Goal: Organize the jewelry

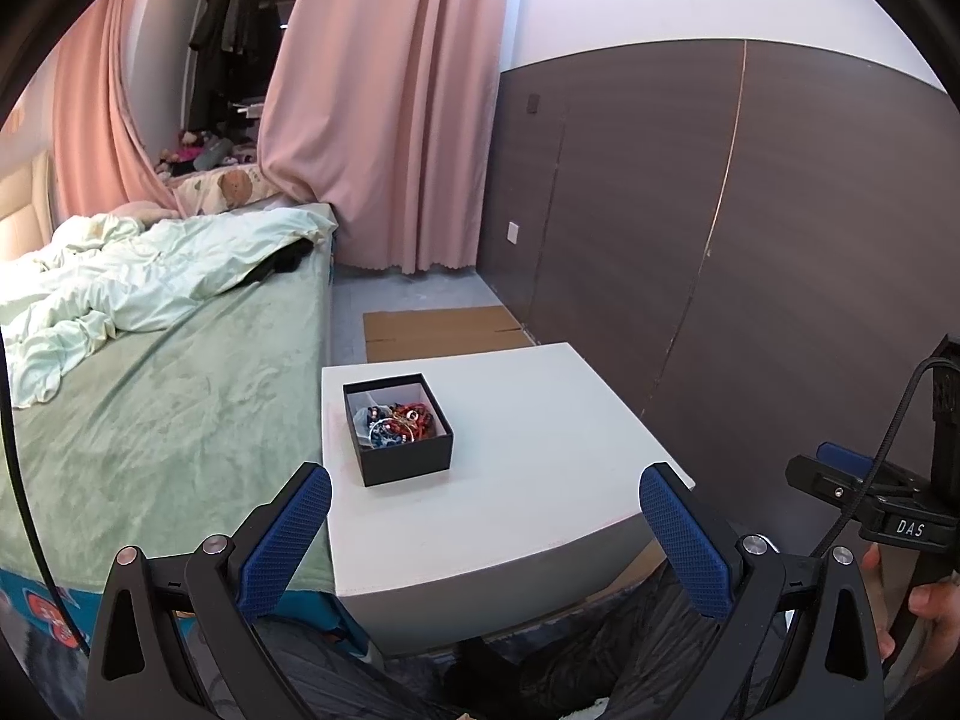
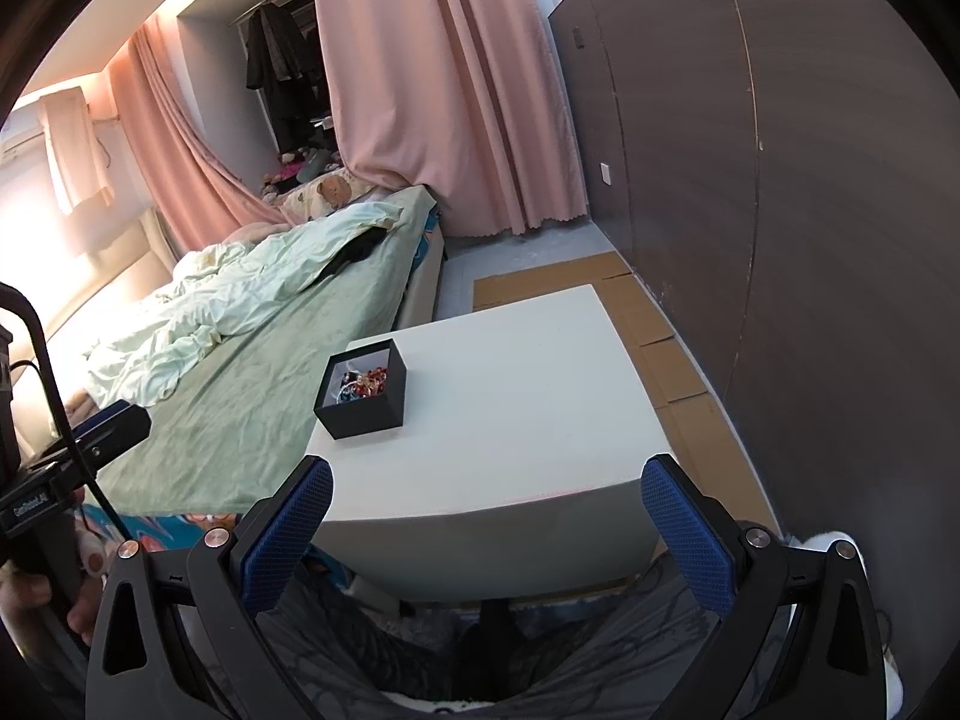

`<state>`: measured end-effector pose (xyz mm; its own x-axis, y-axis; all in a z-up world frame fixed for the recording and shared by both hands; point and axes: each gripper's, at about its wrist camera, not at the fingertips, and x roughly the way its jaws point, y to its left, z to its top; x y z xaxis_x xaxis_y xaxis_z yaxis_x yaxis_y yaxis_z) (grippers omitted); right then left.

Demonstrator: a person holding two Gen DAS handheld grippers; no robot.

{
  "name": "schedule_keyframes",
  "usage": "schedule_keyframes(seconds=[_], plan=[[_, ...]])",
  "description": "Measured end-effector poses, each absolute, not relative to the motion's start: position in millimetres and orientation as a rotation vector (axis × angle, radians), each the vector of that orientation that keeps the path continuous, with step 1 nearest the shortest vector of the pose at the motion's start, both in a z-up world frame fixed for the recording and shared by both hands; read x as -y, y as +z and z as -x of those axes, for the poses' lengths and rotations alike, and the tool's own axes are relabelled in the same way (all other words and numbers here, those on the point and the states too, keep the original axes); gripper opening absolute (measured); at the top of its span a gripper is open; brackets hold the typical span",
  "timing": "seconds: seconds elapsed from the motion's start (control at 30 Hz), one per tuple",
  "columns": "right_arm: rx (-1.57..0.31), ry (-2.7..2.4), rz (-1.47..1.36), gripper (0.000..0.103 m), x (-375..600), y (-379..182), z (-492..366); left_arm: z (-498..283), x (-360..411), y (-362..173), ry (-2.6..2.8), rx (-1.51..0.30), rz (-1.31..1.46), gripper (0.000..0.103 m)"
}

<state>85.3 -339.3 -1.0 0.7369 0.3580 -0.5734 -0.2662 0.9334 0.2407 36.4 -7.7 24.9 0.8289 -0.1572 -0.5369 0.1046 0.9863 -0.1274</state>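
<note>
1. A black box (image 1: 397, 429) is sitting on the white tabletop (image 1: 528, 468), near its left edge beside the bed (image 1: 162, 396).
2. Jewelry (image 1: 399, 417) is lying tangled inside the box, red and blue beads showing.
3. The left hand-held gripper (image 1: 485, 516) is hovering at the tabletop's near edge, fingers spread wide, holding nothing.
4. The right hand-held gripper (image 2: 487, 510) is hovering likewise, fingers spread and holding nothing, well apart from the box.
</note>
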Motion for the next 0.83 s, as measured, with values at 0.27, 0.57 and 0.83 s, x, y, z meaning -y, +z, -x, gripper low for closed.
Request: schedule_keyframes(seconds=[0.27, 0.57, 0.83], plan=[[-0.659, 0.345, -0.146, 0.103, 339.7, -0.9, -85.6, -35.7, 7.5, 25.1, -0.141, -0.576, 0.093, 0.103], [-0.66, 0.343, -0.144, 0.103, 340.2, -2.5, -84.6, -30.1, 10.2, 25.8, -0.149, -0.554, 0.083, 0.103], [-0.664, 0.345, -0.145, 0.103, 341.2, -4.2, -82.6, -27.2, 9.6, 29.6, -0.149, -0.542, 0.09, 0.103]])
